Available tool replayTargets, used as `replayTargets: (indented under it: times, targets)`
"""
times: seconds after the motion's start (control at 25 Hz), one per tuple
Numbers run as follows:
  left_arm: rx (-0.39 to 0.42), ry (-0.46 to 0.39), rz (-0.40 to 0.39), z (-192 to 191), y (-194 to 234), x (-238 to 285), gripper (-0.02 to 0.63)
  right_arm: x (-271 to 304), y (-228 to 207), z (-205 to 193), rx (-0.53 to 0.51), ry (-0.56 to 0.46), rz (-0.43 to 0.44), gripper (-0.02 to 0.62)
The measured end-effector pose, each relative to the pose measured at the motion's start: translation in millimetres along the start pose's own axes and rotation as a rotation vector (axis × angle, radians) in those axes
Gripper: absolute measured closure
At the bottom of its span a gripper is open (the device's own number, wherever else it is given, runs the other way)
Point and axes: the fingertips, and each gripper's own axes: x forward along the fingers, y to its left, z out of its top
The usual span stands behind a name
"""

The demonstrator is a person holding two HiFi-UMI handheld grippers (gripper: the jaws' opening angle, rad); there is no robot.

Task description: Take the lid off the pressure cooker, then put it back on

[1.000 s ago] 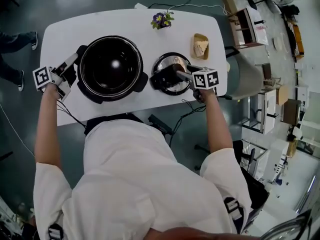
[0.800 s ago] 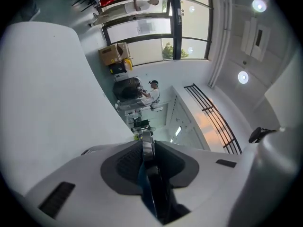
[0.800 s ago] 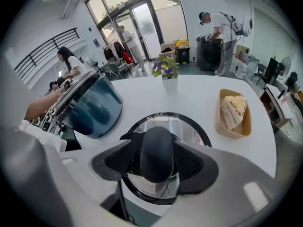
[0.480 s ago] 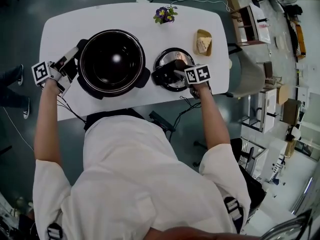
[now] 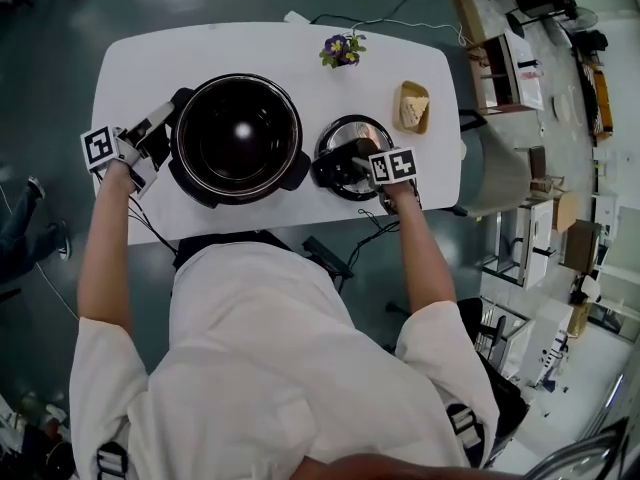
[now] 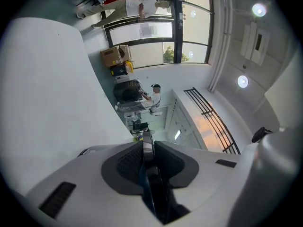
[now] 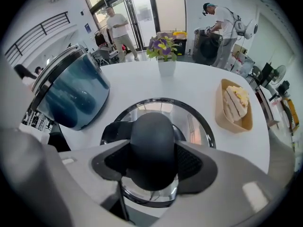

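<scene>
1. The pressure cooker (image 5: 290,118) is being kept open on the left half of the white worktop (image 5: 300,48), with its dark bowl uncovered.
2. The lid (image 5: 375,133) is lying flat on the worktop just to the right of the cooker, so the pot is not being covered by it.
3. The left gripper (image 5: 165,128) is being held level against the cooker's left side. Its fingers (image 6: 123,167) have just been closing and are being pressed onto a thin dark edge. This appears to be the cooker's side handle, though the close view leaves that uncertain.
4. The right gripper (image 5: 345,160) is being pointed steeply down over the middle of the lid. The lid's round black knob (image 7: 152,145) is being pinched between its fingers (image 7: 191,162), one on each side.
5. A small flower pot (image 5: 342,50) is being shown at the far edge of the worktop, beyond the gap between cooker and lid.
6. A tan tray (image 5: 413,108) holding food is being shown to the far right of the lid, near the worktop's right edge.
</scene>
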Motion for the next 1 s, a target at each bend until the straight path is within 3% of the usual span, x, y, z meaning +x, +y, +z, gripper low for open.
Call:
replayTargets:
  times: [0.52,0.76,1.0]
  targets:
    - [0.000,-0.023,0.029,2,-1,-3,0.527,-12,-2,-1,0.065,-0.031,0.022,0.321]
    - [0.002,-0.036,0.027,3,1,-5,0.528,-53,-8,11,0.089,-0.123,0.034,0.321]
    - [0.003,-0.044,0.031,7,3,-8,0.528,-121,2,40,0.042,-0.210,0.035,0.320]
